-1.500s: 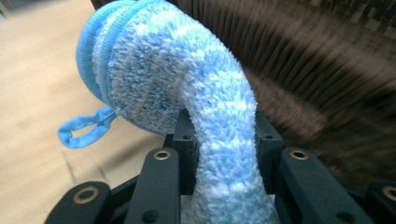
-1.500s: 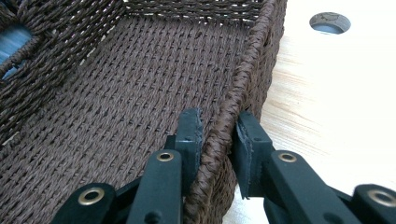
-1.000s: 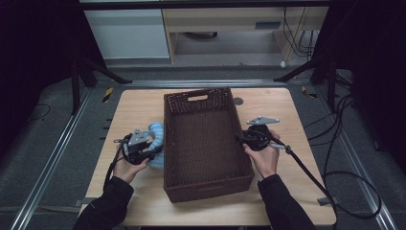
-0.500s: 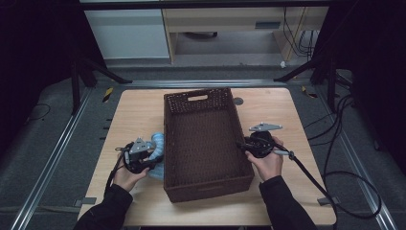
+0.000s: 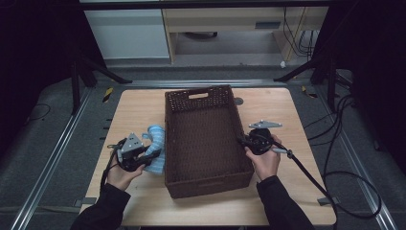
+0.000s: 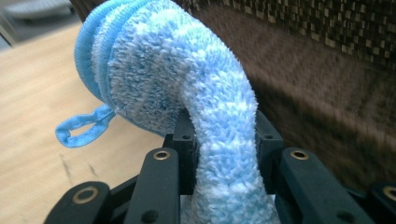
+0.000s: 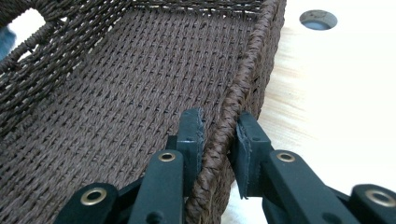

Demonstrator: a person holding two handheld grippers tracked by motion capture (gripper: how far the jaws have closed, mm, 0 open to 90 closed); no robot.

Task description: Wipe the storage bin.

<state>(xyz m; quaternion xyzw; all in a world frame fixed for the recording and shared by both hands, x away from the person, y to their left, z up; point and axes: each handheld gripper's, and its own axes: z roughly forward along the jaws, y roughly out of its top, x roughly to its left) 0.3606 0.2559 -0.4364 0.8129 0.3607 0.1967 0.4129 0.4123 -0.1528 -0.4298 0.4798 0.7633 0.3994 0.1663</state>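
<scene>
left claw clamping blue cloth, right claw pinching basket rim

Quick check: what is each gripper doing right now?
Left gripper: shut on the blue towel.
Right gripper: just closed on the basket rim.

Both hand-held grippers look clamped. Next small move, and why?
Probably lift the left hand-held gripper and carry the blue cloth over the basket wall. Its jaws pinch the cloth, which hangs just outside the basket's side. The right hand-held gripper, whose jaws have just been closing, clamps the opposite rim and steadies it.
</scene>
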